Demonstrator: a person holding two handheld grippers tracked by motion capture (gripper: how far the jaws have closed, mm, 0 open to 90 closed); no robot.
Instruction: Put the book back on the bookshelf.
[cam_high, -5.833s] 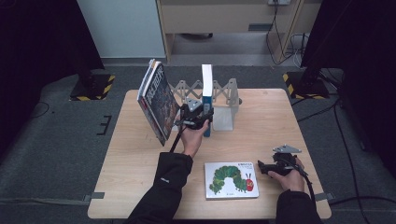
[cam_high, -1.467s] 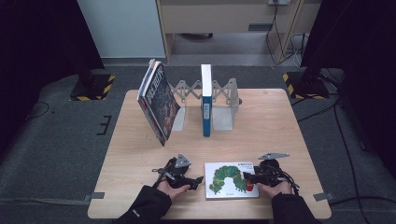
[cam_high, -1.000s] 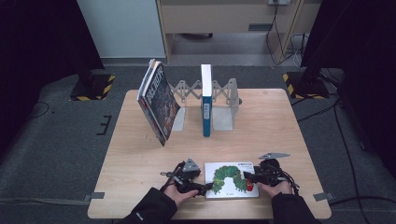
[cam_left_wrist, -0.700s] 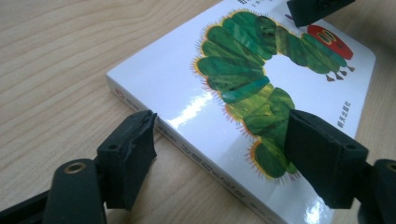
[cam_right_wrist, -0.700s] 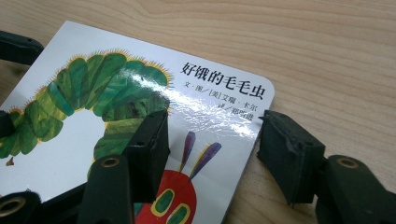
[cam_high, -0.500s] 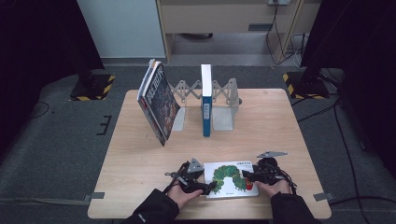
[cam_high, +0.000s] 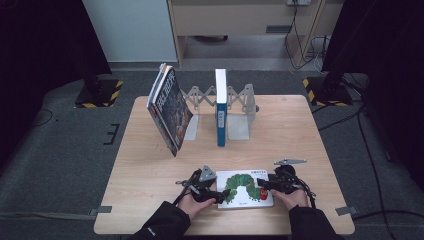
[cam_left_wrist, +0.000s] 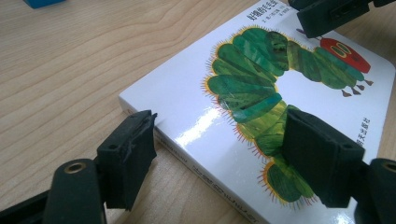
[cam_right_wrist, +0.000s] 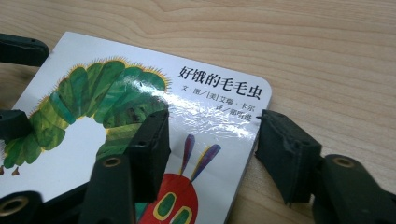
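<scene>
From the high view, the caterpillar book (cam_high: 244, 189) lies flat on the surface (cam_high: 150, 190) at its near edge, between my two hands. My left gripper (cam_high: 223, 194) sits at the book's left edge and my right gripper (cam_high: 262, 185) at its right edge, both low on the surface. Farther back stands a rack (cam_high: 239, 107) with a blue book (cam_high: 220, 114) upright in it, and a dark book (cam_high: 170, 110) leans tilted at the rack's left end, well apart from my hands. In the left gripper view, my jaws are spread wide and straddle the near edge of the book (cam_left_wrist: 261, 112): one pad (cam_left_wrist: 128, 156) is off the cover over the bare wood just beside the book's side, the other pad (cam_left_wrist: 317, 158) is above the green body on the cover. Nothing is clamped between them. My other gripper's jaw shows at the far top edge. In the right gripper view, my right gripper (cam_right_wrist: 212, 154) is likewise spread, with one pad (cam_right_wrist: 149, 144) over the cover near the red head and the other pad (cam_right_wrist: 287, 151) on the wood just beside the book's (cam_right_wrist: 140, 107) rounded corner; whether either pad touches I cannot tell.
</scene>
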